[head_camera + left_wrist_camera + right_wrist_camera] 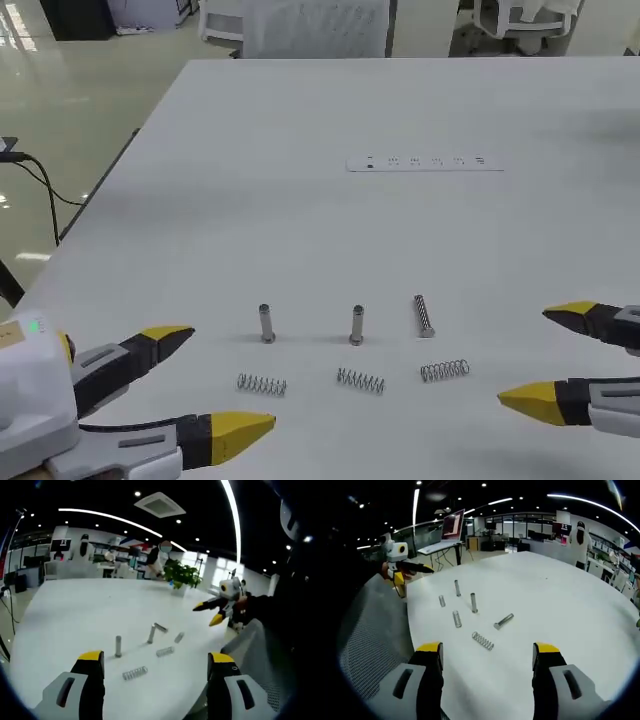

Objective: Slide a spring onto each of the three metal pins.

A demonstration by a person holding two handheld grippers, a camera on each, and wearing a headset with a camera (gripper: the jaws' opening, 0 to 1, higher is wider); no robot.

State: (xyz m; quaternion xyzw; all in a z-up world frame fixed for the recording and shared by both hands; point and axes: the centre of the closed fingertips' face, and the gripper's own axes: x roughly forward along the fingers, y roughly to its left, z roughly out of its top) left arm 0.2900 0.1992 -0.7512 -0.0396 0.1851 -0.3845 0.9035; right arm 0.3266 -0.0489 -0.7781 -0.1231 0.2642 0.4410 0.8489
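Nearest you, your left tool [230,380] sits at eight o'clock in the head view and your right tool [522,357] at four o'clock; both have their jaws spread wide and carry nothing. Just beyond their tips, three springs lie flat in a row on the white tabletop [300,200]: the left spring [262,384], the middle spring [360,380] and the right spring [444,370]. At twelve o'clock from each spring waits a pin. The left pin [266,323] and middle pin [357,325] stand upright; the right pin [423,315] lies on its side, plain in the right gripper view. Expect the springs to be light, squashy and prone to roll or flick away, so pinch one lightly across its coils near one end, leaving the other end free. The pins look stiff, smooth and easily toppled. Farthest off, a socket strip [425,162] is set into the tabletop.
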